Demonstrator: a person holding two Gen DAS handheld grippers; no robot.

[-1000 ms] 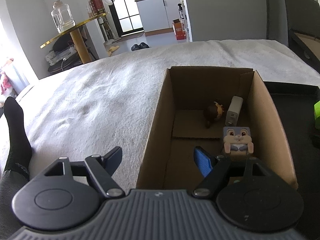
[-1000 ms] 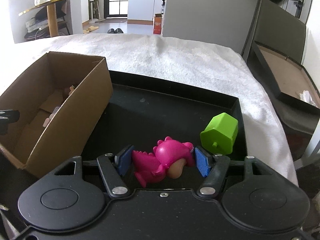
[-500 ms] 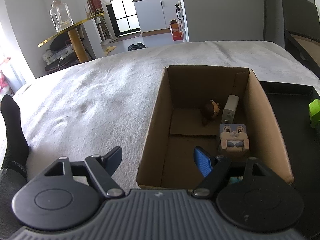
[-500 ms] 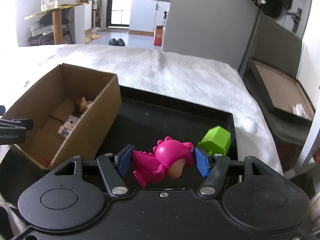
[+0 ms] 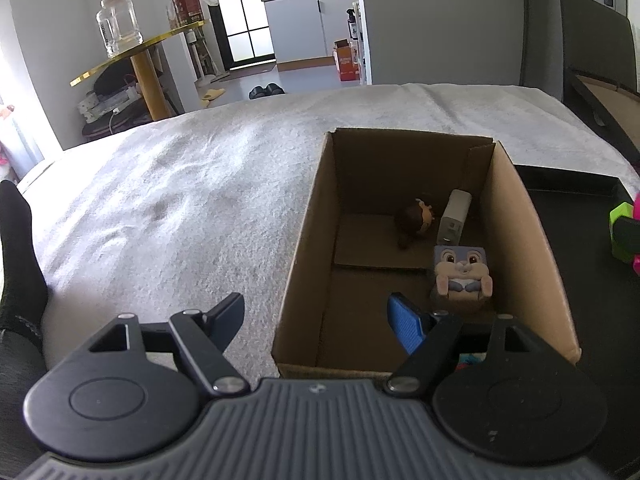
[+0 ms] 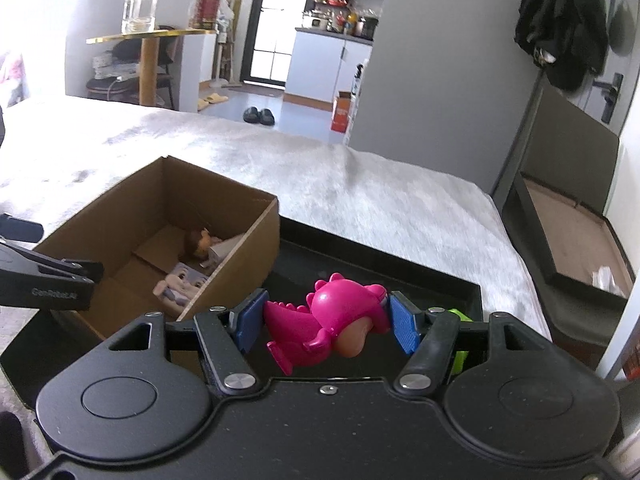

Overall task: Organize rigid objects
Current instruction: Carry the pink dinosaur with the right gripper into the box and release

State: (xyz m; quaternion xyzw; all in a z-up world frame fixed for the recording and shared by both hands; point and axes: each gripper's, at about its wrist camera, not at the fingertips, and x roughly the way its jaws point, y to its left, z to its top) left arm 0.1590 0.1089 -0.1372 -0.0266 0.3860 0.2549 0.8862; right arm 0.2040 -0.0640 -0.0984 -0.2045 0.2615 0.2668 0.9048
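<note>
The right tongs [image 6: 326, 322] are clamped on a pink dinosaur toy [image 6: 332, 322], one blue pad against its tail and the other against its head, and the toy hangs between them clear of the black tray [image 6: 400, 280] below. The left tongs [image 5: 316, 320] stand wide apart with nothing between them; their right pad reaches over the near wall of the cardboard box [image 5: 304, 256], while the left pad is outside it, above the bed.

Just behind the right tongs, partly hidden by one finger, a green block [image 6: 460, 354] lies on the tray. The box stands to the left of the tray, its right wall close to the tray's edge. Inside it, along the right wall, a rabbit-faced cube [image 5: 462, 274] sits nearest, just beyond the left tongs' right pad; farther in are a white rectangular block [image 5: 454, 220] standing upright and a small brown-haired figure [image 5: 414, 222] beside it.

Box and tray both rest on a bed covered with a pale, fuzzy blanket [image 5: 180, 200]. A leg in a dark sock [image 5: 20, 256] lies on the blanket at the left edge.

Past the foot of the bed, a gold-rimmed round table [image 5: 136, 56] carries a clear glass jar [image 5: 118, 26] and a red tin. Farther back are dark slippers [image 6: 258, 115] on the floor, white kitchen cabinets [image 5: 312, 24] and a black-framed glass door. Dark clothes [image 6: 560, 28] hang on the right wall.
</note>
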